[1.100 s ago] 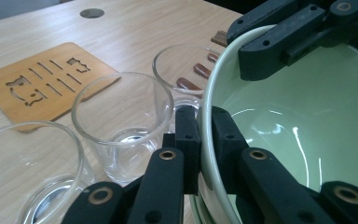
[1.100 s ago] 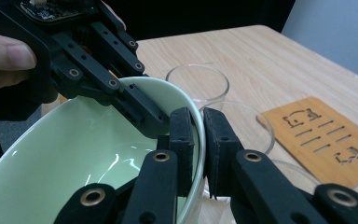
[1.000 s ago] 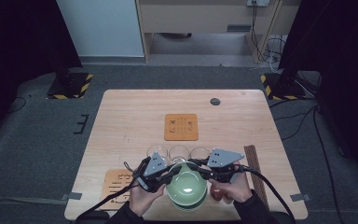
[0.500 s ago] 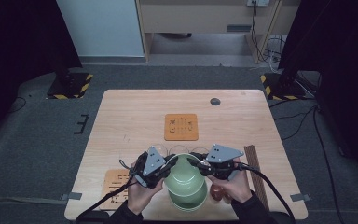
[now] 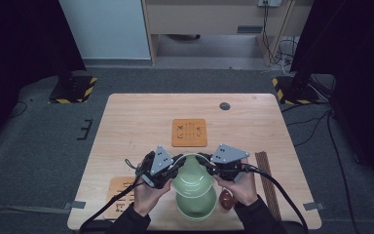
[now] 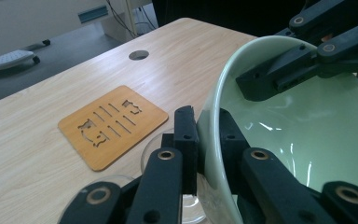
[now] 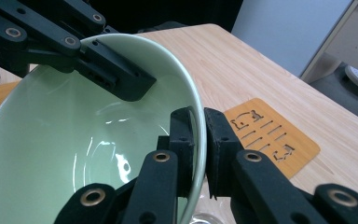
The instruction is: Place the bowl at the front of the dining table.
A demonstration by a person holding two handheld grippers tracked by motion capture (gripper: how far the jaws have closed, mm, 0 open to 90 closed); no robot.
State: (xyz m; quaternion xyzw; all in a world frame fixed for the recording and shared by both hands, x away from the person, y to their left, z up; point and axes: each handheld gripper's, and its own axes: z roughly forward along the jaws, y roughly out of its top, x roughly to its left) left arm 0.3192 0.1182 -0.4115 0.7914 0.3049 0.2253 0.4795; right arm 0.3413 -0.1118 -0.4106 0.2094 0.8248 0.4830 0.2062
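A pale green glazed ceramic bowl [image 5: 191, 173] is held above the near edge of the light wooden table [image 5: 141, 117], directly over a 2nd green bowl [image 5: 197, 207] resting there. Its left rim is clamped by the left gripper [image 6: 208, 140], its right rim by the right gripper [image 7: 197, 140], whose jaws have just been closing on it. An orange wooden coaster [image 5: 189, 132] lies farther off at the table's centre.

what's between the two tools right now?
A pale green ceramic bowl: the left tool and right tool each clamp opposite sides of its rim, lifted above a second green bowl. Clear in the high view.
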